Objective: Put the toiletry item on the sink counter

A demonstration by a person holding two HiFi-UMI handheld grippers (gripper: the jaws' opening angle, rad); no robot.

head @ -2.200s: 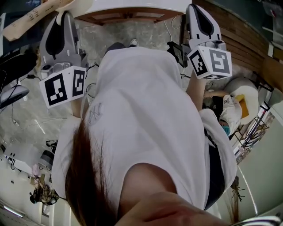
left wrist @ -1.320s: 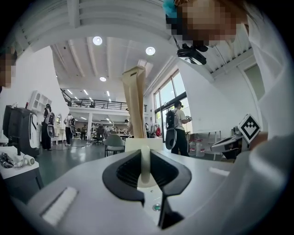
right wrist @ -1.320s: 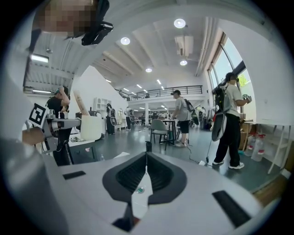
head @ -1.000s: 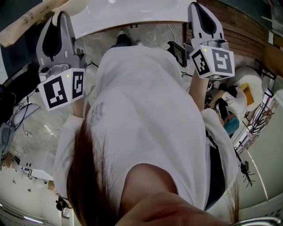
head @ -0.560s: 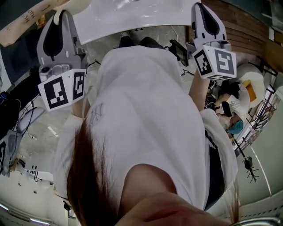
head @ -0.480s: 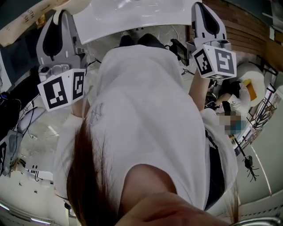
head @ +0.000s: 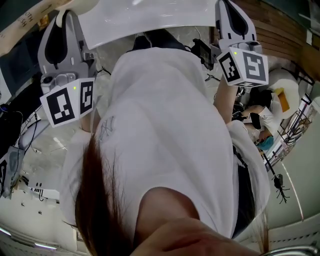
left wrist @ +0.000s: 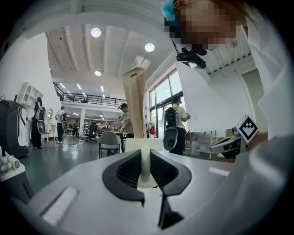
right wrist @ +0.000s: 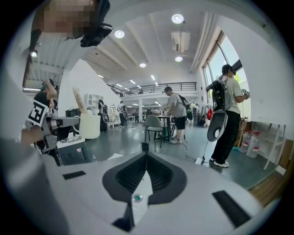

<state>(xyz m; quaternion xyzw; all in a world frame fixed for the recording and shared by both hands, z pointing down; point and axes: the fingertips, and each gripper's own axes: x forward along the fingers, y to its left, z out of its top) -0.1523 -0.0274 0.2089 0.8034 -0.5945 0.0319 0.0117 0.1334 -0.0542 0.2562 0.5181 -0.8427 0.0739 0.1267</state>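
Observation:
A long cream tube [left wrist: 135, 108] with dark print sticks out past my left gripper [left wrist: 145, 153], whose jaws are shut on its narrow white end. In the head view the tube [head: 22, 22] runs to the upper left from the left gripper [head: 62, 14]. The right gripper view shows the tube [right wrist: 78, 101] rising above the left gripper's marker cube [right wrist: 38, 113]. My right gripper [right wrist: 145, 148] is shut with nothing in it, and in the head view the right gripper [head: 226, 9] is at the top right. The white sink counter [head: 150, 15] lies just ahead of both, past my white shirt.
Several people stand in the hall, one with a backpack [right wrist: 226, 103] close on the right. A grey chair [left wrist: 109, 141] and tables stand further off. Cables [head: 30, 135] trail over the floor at the left, and a person crouches by gear [head: 265, 117] at the right.
The white counter edge has slid lower and grown larger in the head view. Both grippers have kept their poses and moved with me toward it, the tube still in the left.

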